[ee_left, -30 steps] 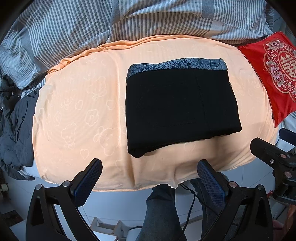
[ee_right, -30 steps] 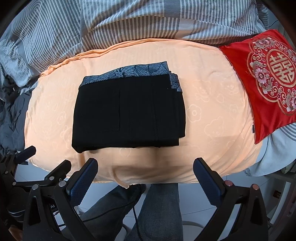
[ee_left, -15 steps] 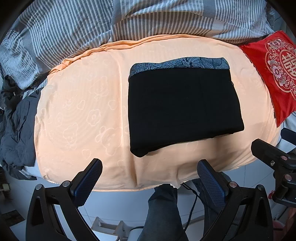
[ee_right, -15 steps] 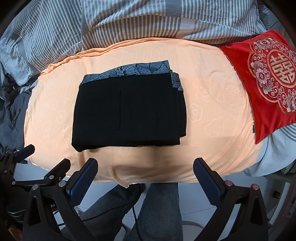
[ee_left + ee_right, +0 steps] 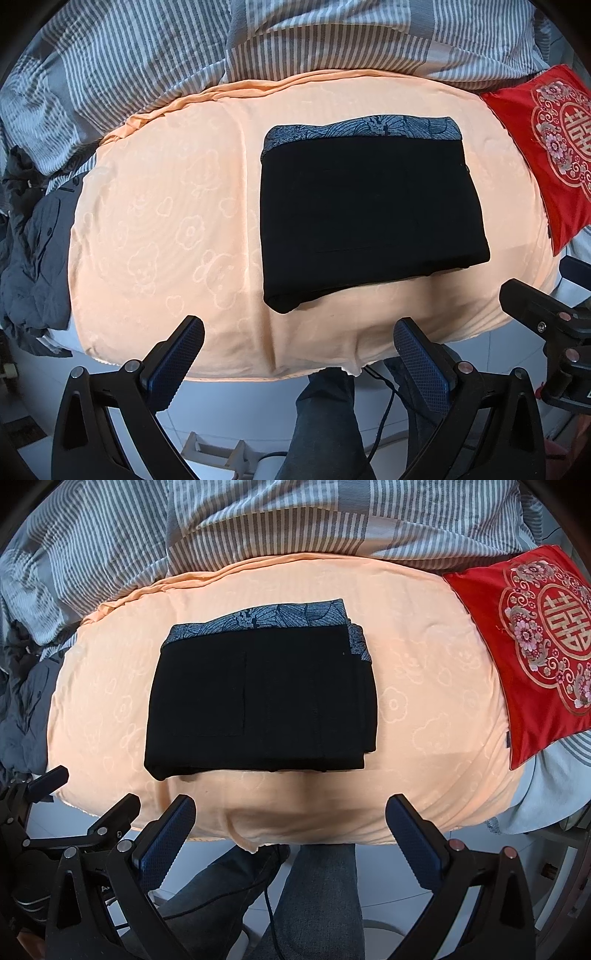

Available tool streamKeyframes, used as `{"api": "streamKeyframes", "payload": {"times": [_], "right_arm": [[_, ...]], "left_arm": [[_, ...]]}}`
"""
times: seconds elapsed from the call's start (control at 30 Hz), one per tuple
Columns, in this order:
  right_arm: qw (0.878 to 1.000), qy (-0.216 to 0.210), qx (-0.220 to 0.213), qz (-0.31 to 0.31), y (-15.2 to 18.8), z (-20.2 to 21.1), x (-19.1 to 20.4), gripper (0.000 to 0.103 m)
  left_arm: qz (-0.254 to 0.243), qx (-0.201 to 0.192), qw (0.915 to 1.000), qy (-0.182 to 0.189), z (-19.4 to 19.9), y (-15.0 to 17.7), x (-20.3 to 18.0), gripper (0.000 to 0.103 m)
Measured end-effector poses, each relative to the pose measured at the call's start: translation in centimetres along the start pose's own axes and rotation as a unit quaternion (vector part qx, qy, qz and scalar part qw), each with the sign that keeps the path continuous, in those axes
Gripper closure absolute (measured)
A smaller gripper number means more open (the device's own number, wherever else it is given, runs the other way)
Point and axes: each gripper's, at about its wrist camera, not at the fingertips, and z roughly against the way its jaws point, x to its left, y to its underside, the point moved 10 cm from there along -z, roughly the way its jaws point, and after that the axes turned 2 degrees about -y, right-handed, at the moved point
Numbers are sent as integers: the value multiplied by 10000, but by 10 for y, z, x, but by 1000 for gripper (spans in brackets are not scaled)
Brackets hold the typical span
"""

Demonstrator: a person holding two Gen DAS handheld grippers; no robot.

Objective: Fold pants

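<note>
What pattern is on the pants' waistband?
Blue-grey leaf print on the waistband; clearest in the right wrist view.

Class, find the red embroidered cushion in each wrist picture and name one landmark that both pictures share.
Left wrist view: the red embroidered cushion is cut off at the right edge, upper half.
Right wrist view: the red embroidered cushion shows almost whole, upper right.
Shared landmark: the folded black pants on the peach blanket.

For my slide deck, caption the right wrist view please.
Folded black pants rest on the peach sheet; the open right gripper hovers before them.
</note>
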Motion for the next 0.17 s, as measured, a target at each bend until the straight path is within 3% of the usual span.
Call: {"api": "streamKeyframes", "payload": {"times": [0.17], "right_arm": [[10000, 7, 7, 27, 0, -1, 0, 0]], "left_arm": [[-19, -4, 10000, 2, 0, 0, -3, 0]]}}
